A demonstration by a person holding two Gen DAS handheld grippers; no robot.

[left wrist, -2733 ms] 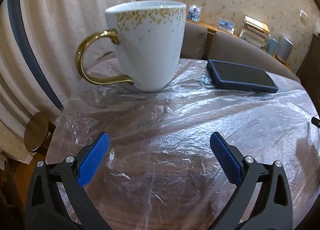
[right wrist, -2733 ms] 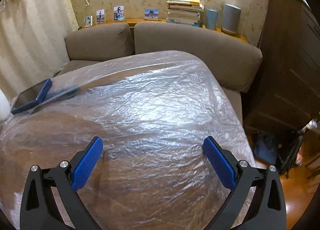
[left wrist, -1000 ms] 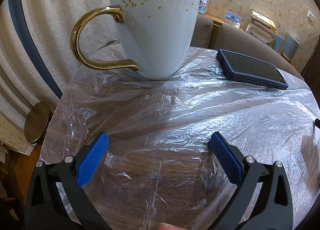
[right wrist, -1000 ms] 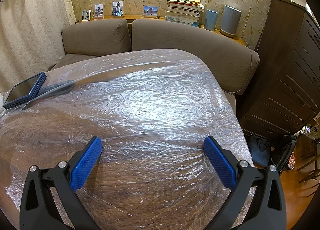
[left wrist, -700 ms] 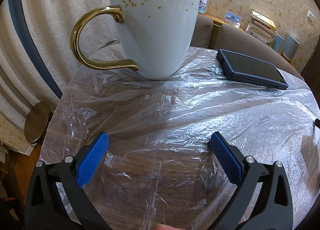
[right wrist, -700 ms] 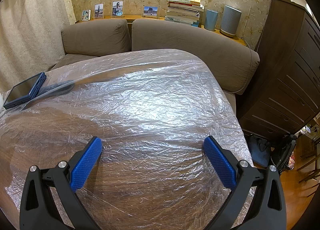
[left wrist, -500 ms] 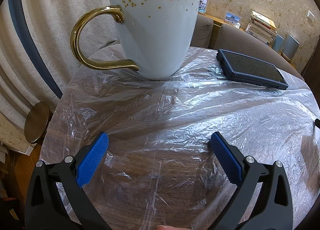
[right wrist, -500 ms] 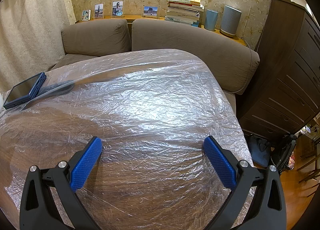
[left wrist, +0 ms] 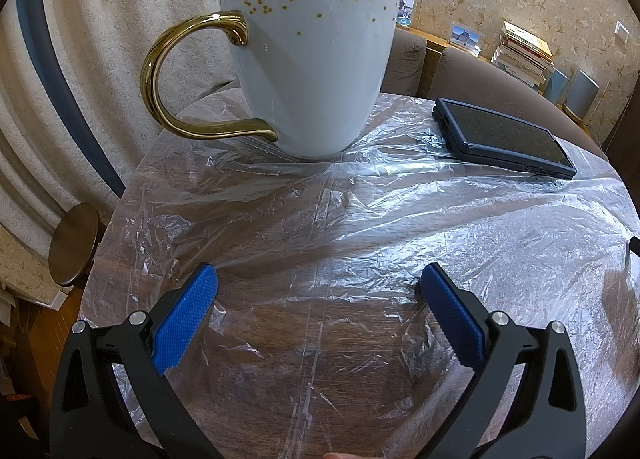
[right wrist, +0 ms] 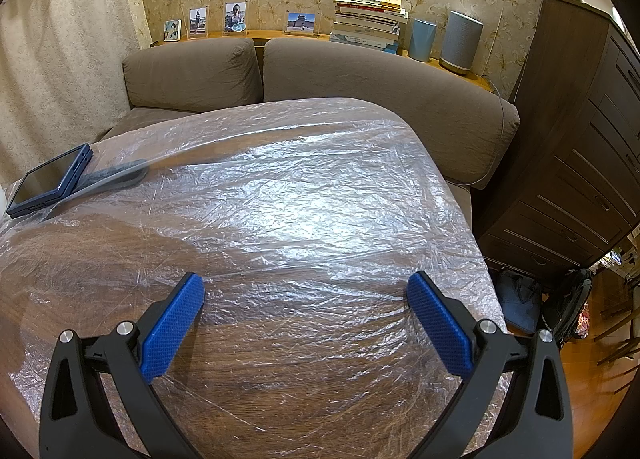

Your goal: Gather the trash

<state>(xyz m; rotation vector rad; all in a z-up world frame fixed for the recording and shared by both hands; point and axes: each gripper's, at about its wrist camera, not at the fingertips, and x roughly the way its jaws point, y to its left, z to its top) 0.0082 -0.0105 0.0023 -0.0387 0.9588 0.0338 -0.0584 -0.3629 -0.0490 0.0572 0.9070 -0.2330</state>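
A thin, crinkled clear plastic sheet (left wrist: 360,227) covers the wooden table top; it also shows in the right wrist view (right wrist: 304,195). My left gripper (left wrist: 318,295) is open and empty, low over the sheet near the front of the table. My right gripper (right wrist: 306,299) is open and empty over the sheet too. A white mug (left wrist: 316,71) with gold dots and a gold handle stands on the sheet just ahead of the left gripper.
A dark blue tablet (left wrist: 504,135) lies on the sheet right of the mug; it also shows at the left of the right wrist view (right wrist: 50,179). A brown sofa (right wrist: 360,99) runs behind the table. A dark wooden dresser (right wrist: 580,159) stands right. A round stool (left wrist: 74,249) is left.
Over the last second nothing has visibly moved. Since 2.7 s ago the left gripper has come closer to the mug and the right view has shifted slightly.
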